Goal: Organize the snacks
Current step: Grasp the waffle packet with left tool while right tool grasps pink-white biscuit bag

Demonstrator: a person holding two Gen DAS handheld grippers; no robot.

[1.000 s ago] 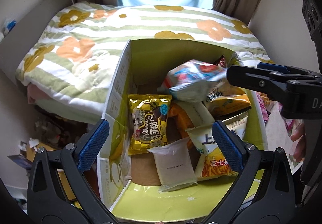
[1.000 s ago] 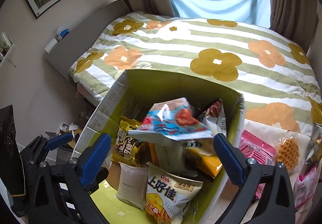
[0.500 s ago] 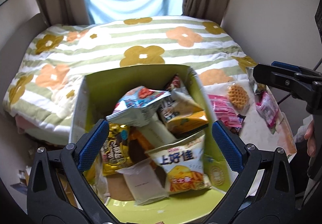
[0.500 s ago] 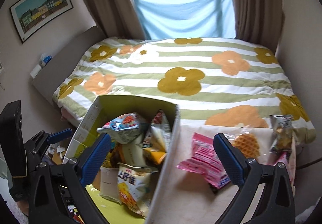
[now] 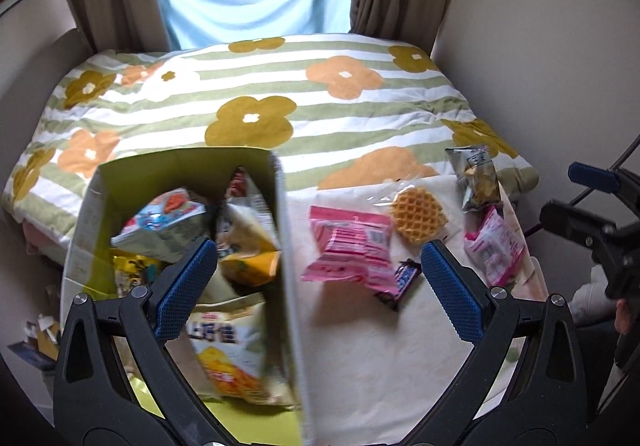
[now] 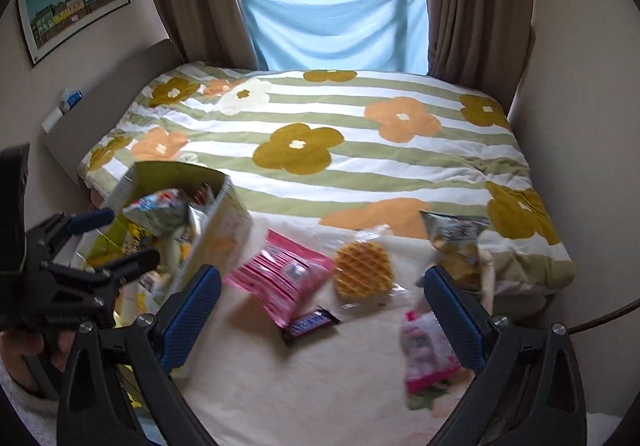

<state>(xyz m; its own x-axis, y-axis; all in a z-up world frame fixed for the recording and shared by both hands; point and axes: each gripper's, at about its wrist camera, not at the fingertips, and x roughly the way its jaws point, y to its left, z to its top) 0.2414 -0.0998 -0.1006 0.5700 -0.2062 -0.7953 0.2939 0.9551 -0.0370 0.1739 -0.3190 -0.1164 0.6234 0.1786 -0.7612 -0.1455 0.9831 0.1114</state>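
Observation:
A yellow-green cardboard box [image 5: 182, 169] holds several snack bags, with a blue-and-red bag [image 5: 160, 224] on top; the box also shows in the right wrist view [image 6: 224, 221]. On the cream cloth beside it lie a pink pack [image 5: 352, 250] [image 6: 280, 278], a dark candy bar [image 6: 310, 322], a wrapped waffle [image 5: 418, 213] [image 6: 362, 270], a silver bag [image 5: 478, 175] and a small pink-white pack [image 6: 426, 350]. My left gripper [image 5: 318, 290] is open and empty, over the box's right wall. My right gripper [image 6: 320, 318] is open and empty above the candy bar.
A bed with a green-striped flowered cover [image 6: 320, 133] lies behind the cloth. Curtains and a blue sheet [image 6: 336, 21] hang at the window. Walls close in on the right; a picture [image 6: 72, 1] hangs on the left wall. Clutter lies on the floor left of the box.
Both grippers have swung right, away from over the box toward the loose snacks on the cloth. The blue-and-red bag now rests in the box.

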